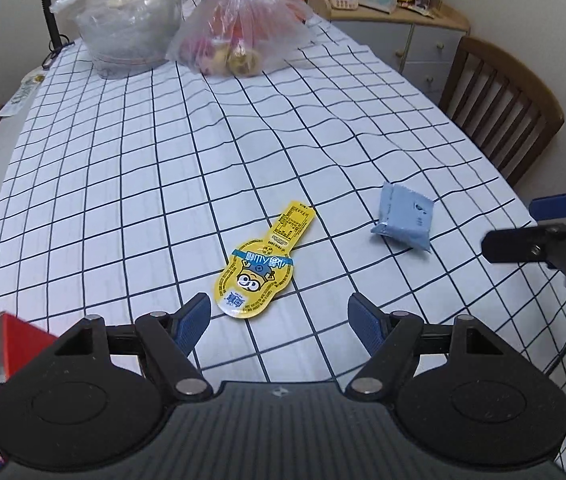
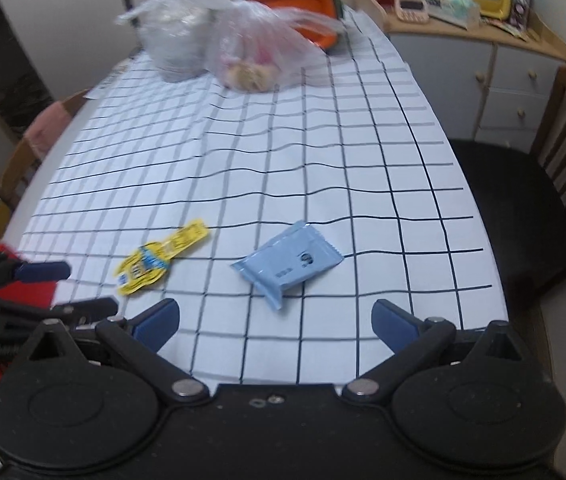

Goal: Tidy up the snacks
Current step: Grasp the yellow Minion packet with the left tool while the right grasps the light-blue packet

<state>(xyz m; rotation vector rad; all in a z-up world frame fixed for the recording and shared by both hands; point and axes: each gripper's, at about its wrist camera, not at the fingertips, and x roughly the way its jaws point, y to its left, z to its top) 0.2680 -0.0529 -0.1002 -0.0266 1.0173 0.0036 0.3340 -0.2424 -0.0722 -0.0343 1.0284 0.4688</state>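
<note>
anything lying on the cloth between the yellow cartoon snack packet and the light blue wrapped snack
Nothing: between the yellow cartoon snack packet and the light blue wrapped snack lies only bare white checked tablecloth. Both wrist views show it.

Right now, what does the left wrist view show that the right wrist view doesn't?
Only the left wrist view: the black lamp arm behind the bags, and a label at the table's far left edge.

Only the right wrist view: the chair's black seat, and a pink cloth on the far chair.

Both: yellow snack packet, blue snack packet, two plastic bags, checked tablecloth, red box, both grippers open, left gripper, right gripper.
</note>
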